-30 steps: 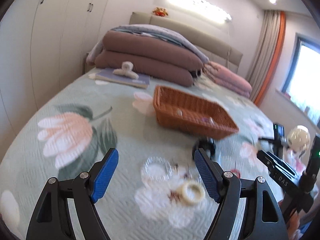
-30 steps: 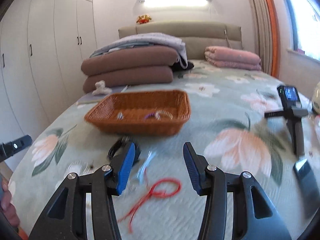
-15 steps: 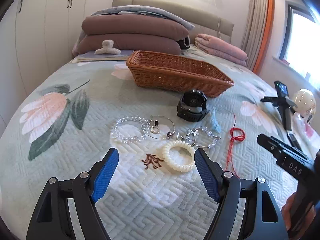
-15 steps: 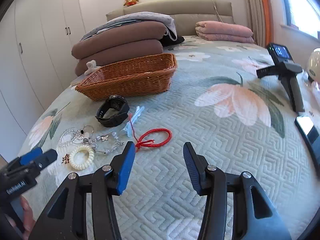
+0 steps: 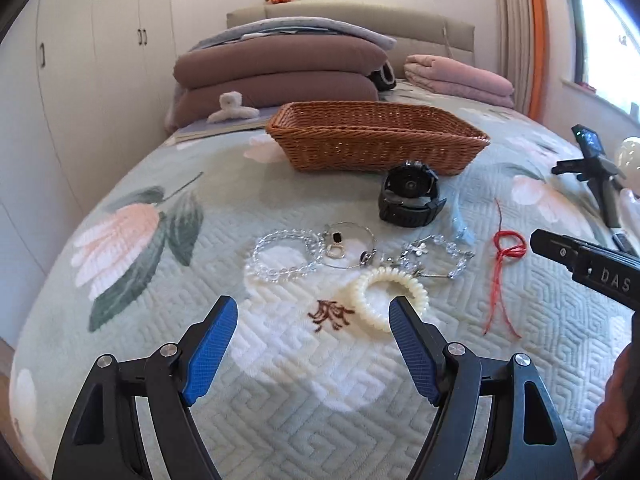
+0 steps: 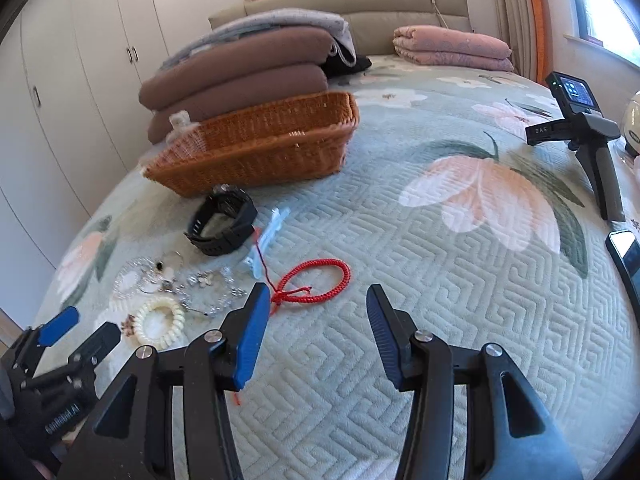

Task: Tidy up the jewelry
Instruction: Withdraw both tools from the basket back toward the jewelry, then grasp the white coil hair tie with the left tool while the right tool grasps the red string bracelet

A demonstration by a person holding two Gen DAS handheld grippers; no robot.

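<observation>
Jewelry lies on the floral bedspread before a wicker basket [image 5: 376, 136] [image 6: 260, 148]: a black watch [image 5: 410, 200] [image 6: 224, 220], a clear bead bracelet [image 5: 282, 256], a thin bangle with charms [image 5: 348, 246], a silver flower chain [image 5: 436, 256], a cream coil bracelet [image 5: 388, 292] [image 6: 160, 322], a pale blue clip [image 5: 460, 224] [image 6: 266, 236] and a red cord bracelet [image 5: 506, 248] [image 6: 316, 278]. My left gripper [image 5: 312, 320] is open and empty, just short of the cream bracelet. My right gripper [image 6: 316, 308] is open and empty, at the red cord.
Folded brown quilts [image 5: 280, 76] and pink blankets [image 5: 460, 80] lie at the headboard. A white hair claw [image 5: 232, 108] sits on a book. A small tripod device [image 6: 584, 132] and a phone [image 6: 628, 256] lie at the right. Wardrobes line the left wall.
Both grippers have come lower and nearer to the jewelry on the bedspread, and the basket's inside has dropped out of sight. Both stay open and empty.
</observation>
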